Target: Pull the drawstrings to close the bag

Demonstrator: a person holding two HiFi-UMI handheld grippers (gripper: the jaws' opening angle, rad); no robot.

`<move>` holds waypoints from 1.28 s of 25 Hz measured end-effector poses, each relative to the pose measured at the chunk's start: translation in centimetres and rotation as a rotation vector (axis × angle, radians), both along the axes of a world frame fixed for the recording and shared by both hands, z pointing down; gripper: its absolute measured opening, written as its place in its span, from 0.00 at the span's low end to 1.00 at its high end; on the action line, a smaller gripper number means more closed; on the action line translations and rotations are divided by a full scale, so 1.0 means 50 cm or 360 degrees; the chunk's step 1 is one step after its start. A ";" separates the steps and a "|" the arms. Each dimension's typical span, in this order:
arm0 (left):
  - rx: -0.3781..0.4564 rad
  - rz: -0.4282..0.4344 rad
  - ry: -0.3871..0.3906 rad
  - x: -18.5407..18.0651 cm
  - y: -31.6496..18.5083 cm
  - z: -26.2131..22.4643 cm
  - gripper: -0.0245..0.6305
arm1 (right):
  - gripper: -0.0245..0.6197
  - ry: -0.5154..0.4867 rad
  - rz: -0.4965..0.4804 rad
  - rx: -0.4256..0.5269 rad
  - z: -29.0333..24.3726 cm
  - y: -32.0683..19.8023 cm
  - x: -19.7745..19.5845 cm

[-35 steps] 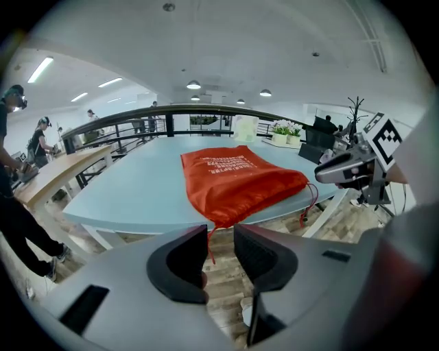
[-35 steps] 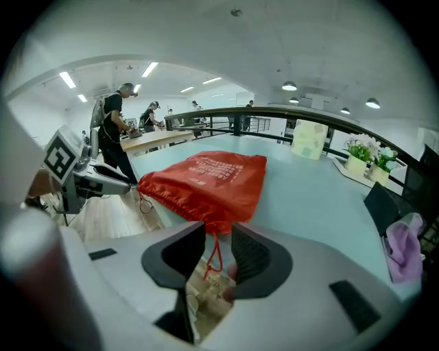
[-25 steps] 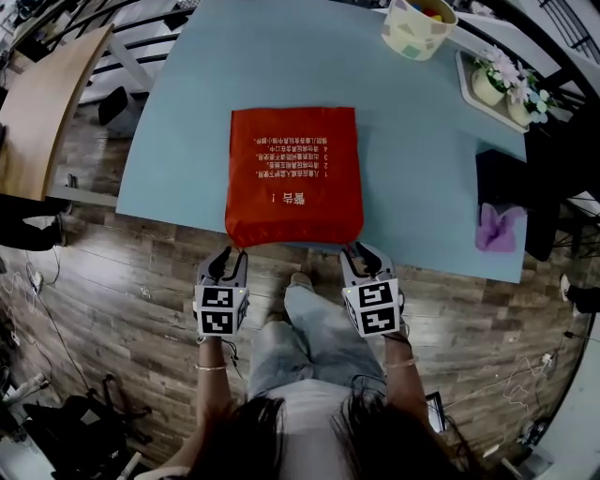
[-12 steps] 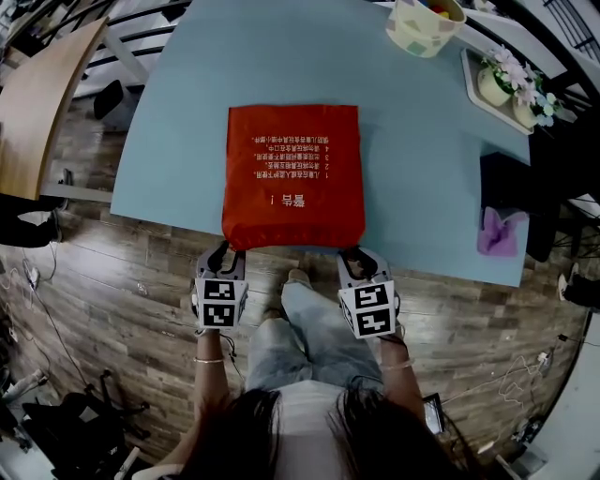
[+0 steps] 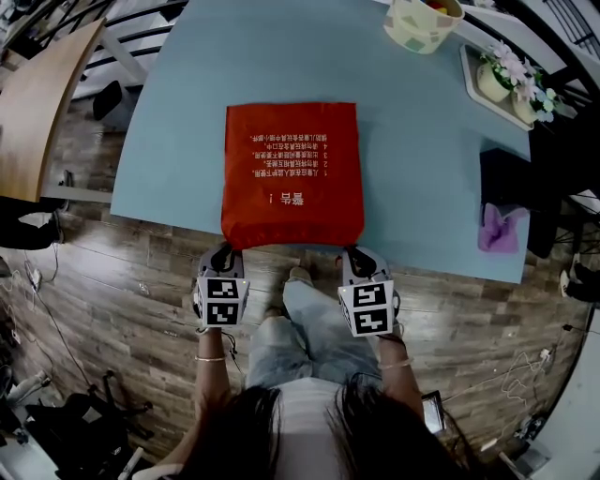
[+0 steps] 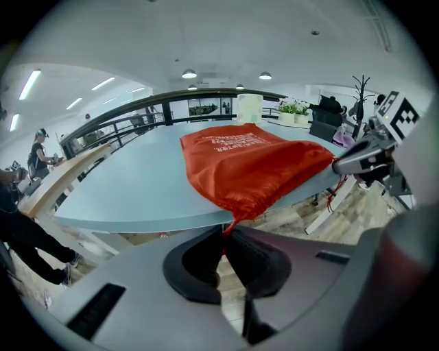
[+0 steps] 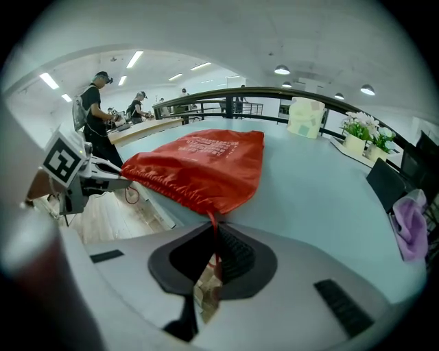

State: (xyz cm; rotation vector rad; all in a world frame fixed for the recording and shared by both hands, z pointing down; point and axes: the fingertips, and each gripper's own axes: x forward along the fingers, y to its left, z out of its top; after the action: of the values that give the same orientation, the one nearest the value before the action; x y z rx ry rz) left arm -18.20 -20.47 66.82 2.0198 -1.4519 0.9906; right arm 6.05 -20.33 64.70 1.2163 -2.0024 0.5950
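Pulling evenly outward, left and right, should gather the mouth without dragging the red bag [image 5: 292,173] off the tabletop [image 5: 422,169], where it lies at the near edge. The left tool [image 5: 223,253] has just closed on the left drawstring [image 6: 227,230]; the right tool [image 5: 354,256] pinches the right drawstring [image 7: 213,226]. Both slant downward, side by side.

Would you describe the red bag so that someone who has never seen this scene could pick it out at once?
Find the large light blue table. At the middle of its near edge lies the red bag, flat, its gathered end at the edge. Unlike the pastel tub and purple cloth to the right, it is bright red with white print.
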 end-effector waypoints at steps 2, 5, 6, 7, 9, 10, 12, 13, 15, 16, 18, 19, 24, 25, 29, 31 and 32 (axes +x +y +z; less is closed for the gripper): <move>-0.0004 -0.0017 0.0001 -0.006 0.004 -0.003 0.07 | 0.08 -0.0004 0.0006 0.0004 -0.002 0.001 0.003; -0.0008 -0.0064 0.0012 -0.015 0.007 -0.009 0.07 | 0.08 0.0000 -0.0005 0.0006 -0.005 -0.002 0.008; -0.0011 -0.0070 0.0009 -0.017 0.009 -0.011 0.07 | 0.08 0.0007 -0.0008 0.0004 -0.005 -0.002 0.011; -0.0013 -0.0068 0.0000 -0.017 0.010 -0.012 0.07 | 0.08 0.0015 -0.0009 0.0003 -0.005 -0.002 0.013; -0.0018 -0.0052 -0.0019 -0.015 0.013 -0.017 0.07 | 0.08 0.0019 -0.0001 0.0011 -0.010 -0.004 0.018; -0.0018 -0.0050 -0.0025 -0.015 0.015 -0.019 0.07 | 0.08 0.0012 0.0008 0.0018 -0.013 -0.005 0.020; -0.0011 -0.0068 -0.0027 -0.019 0.018 -0.027 0.07 | 0.08 -0.0009 0.0028 0.0029 -0.020 -0.006 0.023; -0.0006 -0.0083 -0.0023 -0.022 0.019 -0.031 0.07 | 0.08 -0.0017 0.0035 0.0034 -0.023 -0.007 0.025; 0.0002 -0.0111 -0.0009 -0.026 0.019 -0.038 0.07 | 0.08 -0.0028 0.0043 0.0041 -0.028 -0.008 0.028; 0.0007 -0.0123 -0.0003 -0.027 0.020 -0.042 0.07 | 0.07 -0.0029 0.0045 0.0046 -0.031 -0.009 0.030; 0.0020 -0.0141 0.0007 -0.031 0.020 -0.051 0.06 | 0.07 -0.0028 0.0046 0.0059 -0.038 -0.011 0.032; 0.0025 -0.0149 0.0011 -0.033 0.020 -0.055 0.06 | 0.07 -0.0027 0.0047 0.0064 -0.041 -0.011 0.033; 0.0044 -0.0166 0.0033 -0.036 0.018 -0.074 0.06 | 0.07 -0.0047 0.0070 0.0080 -0.055 -0.014 0.039; 0.0048 -0.0166 0.0035 -0.037 0.018 -0.078 0.06 | 0.07 -0.0050 0.0075 0.0082 -0.058 -0.015 0.039; 0.0058 -0.0165 0.0040 -0.042 0.017 -0.087 0.06 | 0.07 -0.0077 0.0108 0.0080 -0.066 -0.018 0.042; 0.0056 -0.0166 0.0034 -0.046 0.019 -0.090 0.06 | 0.07 -0.0097 0.0127 0.0073 -0.070 -0.016 0.044; 0.0057 -0.0169 0.0033 -0.049 0.020 -0.093 0.06 | 0.07 -0.0106 0.0135 0.0072 -0.072 -0.015 0.045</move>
State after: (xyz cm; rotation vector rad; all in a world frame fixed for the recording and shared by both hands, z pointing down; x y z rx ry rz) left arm -20.63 -19.48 62.18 1.9493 -1.5590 0.9035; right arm 8.29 -21.08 61.12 1.3302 -2.0372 0.6427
